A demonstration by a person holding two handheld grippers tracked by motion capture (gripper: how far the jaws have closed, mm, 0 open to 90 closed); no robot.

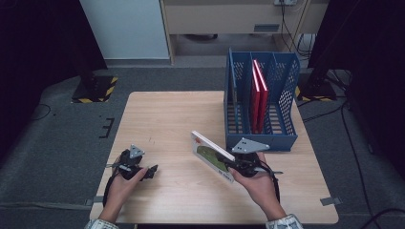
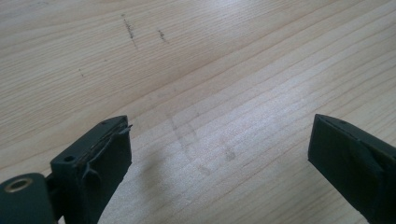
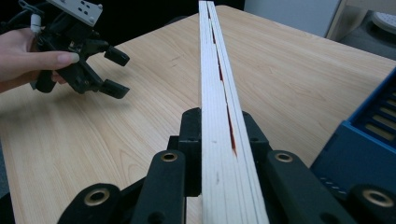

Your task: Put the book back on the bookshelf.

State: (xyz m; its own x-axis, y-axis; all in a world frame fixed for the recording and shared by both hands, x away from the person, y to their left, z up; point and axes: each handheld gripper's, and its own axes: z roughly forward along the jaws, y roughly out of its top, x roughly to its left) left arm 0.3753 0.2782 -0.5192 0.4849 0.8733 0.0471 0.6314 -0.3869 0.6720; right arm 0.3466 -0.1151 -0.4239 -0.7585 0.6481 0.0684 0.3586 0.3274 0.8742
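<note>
A thin book (image 1: 208, 151) with a white and green cover hangs tilted above the table's front middle. My right gripper (image 1: 225, 160) is shut on its lower right part. In the right gripper view the book (image 3: 211, 79) runs edge-on between the jaws of the right gripper (image 3: 218, 122), its pale page edges facing the camera. My left gripper (image 1: 151, 171) rests low at the front left with its jaws open, and nothing lies between them. In the left gripper view the left gripper (image 2: 219, 133) stands wide over bare wood. From the right gripper view, the left gripper (image 3: 111, 70) shows open at the upper left.
A blue mesh file rack (image 1: 282, 86) stands at the back right of the wooden table (image 1: 162, 119), with two red books (image 1: 258, 93) upright in a middle slot. Its blue front wall (image 3: 359, 149) is close to the right of the held book. Cables lie on the floor around the table.
</note>
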